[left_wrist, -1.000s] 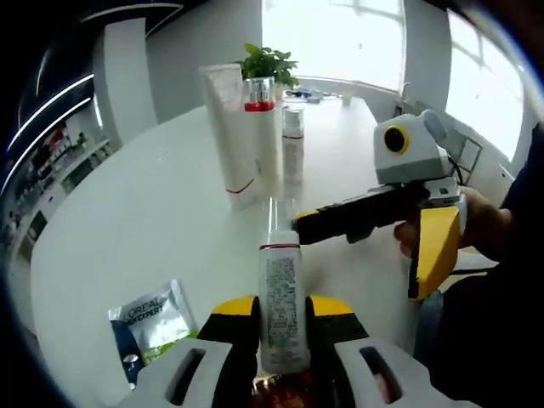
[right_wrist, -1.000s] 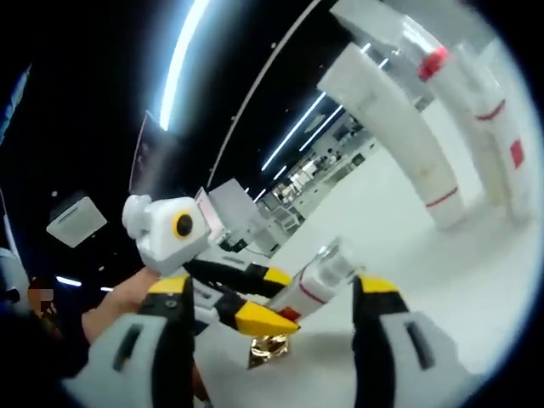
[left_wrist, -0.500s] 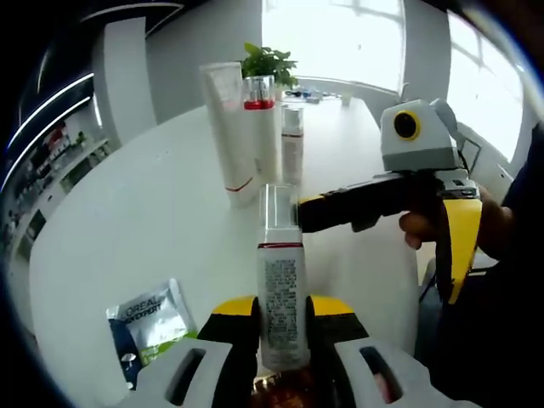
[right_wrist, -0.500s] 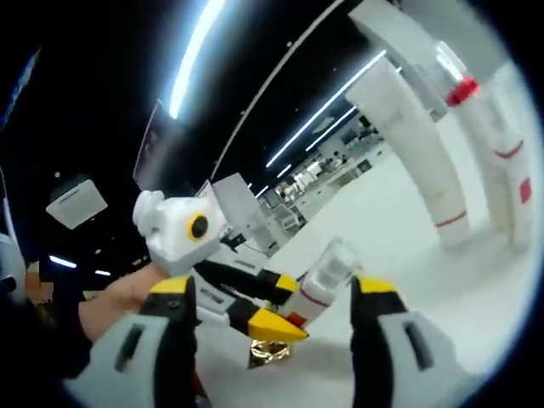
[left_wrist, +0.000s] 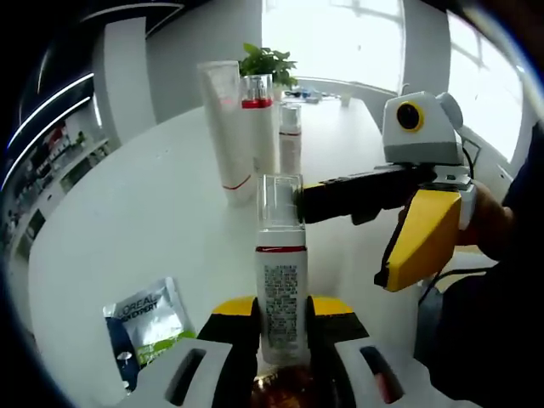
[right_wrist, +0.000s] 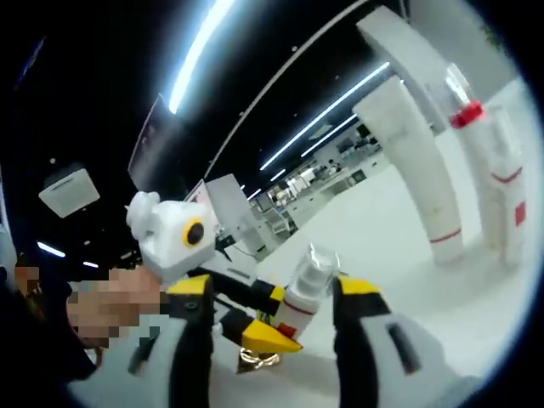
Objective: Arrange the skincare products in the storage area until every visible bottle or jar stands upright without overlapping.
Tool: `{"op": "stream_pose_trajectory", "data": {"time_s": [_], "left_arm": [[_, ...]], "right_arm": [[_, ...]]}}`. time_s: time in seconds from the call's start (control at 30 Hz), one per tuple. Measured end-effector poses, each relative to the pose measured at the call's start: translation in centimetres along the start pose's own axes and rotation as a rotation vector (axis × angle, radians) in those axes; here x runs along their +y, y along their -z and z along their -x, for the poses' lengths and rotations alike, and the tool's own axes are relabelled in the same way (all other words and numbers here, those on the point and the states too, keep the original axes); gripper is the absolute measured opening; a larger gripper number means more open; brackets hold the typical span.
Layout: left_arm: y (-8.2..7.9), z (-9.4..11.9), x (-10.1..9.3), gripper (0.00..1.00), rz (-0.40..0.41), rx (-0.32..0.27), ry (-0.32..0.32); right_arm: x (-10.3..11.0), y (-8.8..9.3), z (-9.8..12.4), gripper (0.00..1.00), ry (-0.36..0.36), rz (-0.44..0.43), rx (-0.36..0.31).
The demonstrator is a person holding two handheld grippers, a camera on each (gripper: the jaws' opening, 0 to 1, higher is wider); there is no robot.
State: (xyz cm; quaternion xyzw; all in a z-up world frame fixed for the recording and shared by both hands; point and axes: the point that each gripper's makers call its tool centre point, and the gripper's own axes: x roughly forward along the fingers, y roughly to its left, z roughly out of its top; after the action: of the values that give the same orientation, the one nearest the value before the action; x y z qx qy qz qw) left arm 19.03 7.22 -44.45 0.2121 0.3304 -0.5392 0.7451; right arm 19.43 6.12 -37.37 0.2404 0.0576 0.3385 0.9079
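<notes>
Our left gripper (left_wrist: 281, 319) squeezes the bottle (left_wrist: 280, 289) low down, so it sticks straight out in front. Our right gripper (right_wrist: 272, 297) comes from the right, jaws wide around the clear cap (right_wrist: 312, 263) (not pinching yet). We should close gently, then stand it near the tall tube (left_wrist: 221, 127) ahead, not touching.

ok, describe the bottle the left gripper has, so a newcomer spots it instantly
On the round white table, near its front edge, the left gripper clamps a slim white bottle. Unlike the upright tube and bottles grouped farther back, it has a clear cap, a red band beneath it and dense printed text.
</notes>
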Motion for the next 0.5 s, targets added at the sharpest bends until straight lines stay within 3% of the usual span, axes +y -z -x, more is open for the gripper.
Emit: {"op": "stream_pose_trajectory", "data": {"time_s": [0.5], "left_arm": [[0.0,0.0,-0.1,0.2,0.002,-0.008,0.004]], "right_arm": [[0.5,-0.4,-1.0,0.4,0.044,0.173,0.004]]}}
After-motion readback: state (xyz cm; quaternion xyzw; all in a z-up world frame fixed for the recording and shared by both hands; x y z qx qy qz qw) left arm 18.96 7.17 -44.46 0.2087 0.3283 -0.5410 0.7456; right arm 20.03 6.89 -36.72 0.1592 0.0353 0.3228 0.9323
